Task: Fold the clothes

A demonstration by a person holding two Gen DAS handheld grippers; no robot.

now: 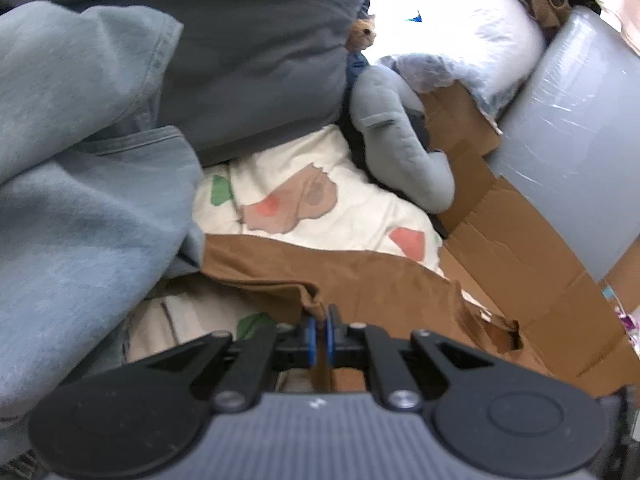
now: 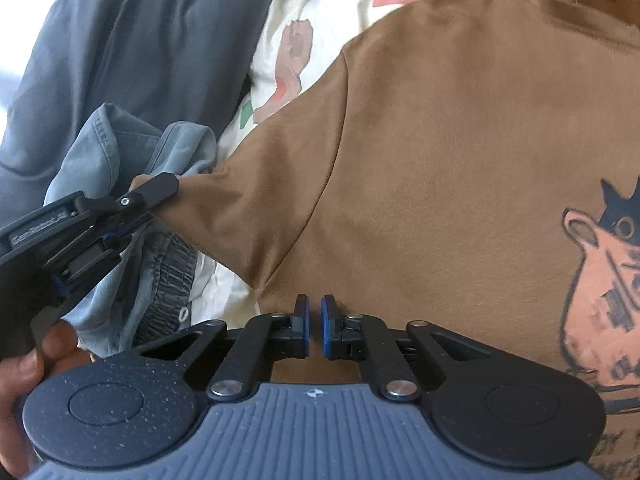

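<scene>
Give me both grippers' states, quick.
Left gripper: shut on the brown shirt.
Right gripper: nearly closed at the shirt's edge; grip cannot be told.

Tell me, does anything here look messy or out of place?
Yes. The brown T-shirt is pulled out by its sleeve in the left gripper, not flat. Crumpled blue clothes are heaped beside it, and a torn cardboard box lies on the bed next to a plush toy.

brown shirt's (image 2: 440, 140) printed figure (image 2: 600, 280) runs off the right edge.
</scene>
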